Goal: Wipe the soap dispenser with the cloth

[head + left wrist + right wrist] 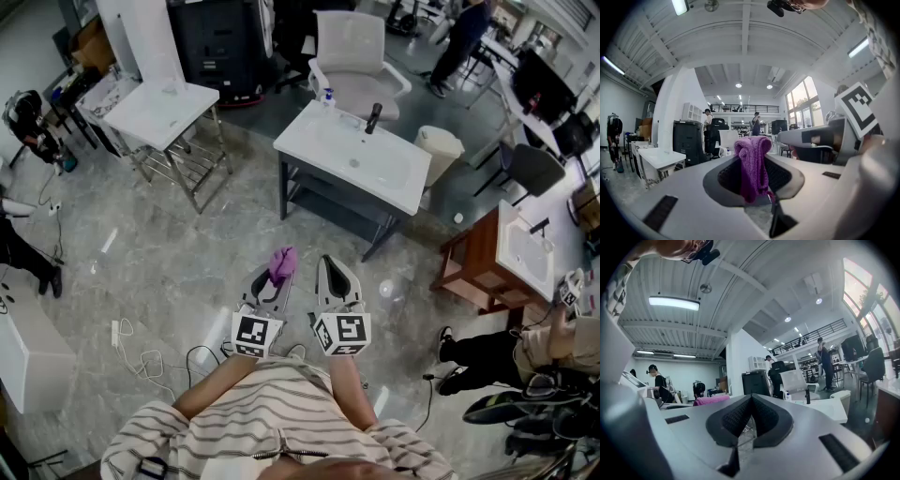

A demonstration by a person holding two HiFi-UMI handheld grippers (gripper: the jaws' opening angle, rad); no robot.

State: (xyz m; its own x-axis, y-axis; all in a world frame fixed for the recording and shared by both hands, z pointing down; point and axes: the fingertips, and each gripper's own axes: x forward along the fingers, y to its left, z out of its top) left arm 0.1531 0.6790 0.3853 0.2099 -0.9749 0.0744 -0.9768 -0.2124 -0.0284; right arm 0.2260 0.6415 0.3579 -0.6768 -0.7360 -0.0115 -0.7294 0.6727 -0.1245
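While a grey marbled floor (187, 253) spreads through the open workshop, 3 washstands stand across it: 1 white on a metal frame (141, 117) at left, 1 white on a dark frame (398, 183) in the middle, 1 wooden (478, 258) at right. 1 soap dispenser (327, 96) sits at the middle basin's back corner, near the black tap (373, 117), well apart from both grippers. Lower down, the left gripper (277, 279) pinches 1 purple cloth (284, 262); just beside it, the right gripper (330, 269) has its jaws pressed together on nothing.
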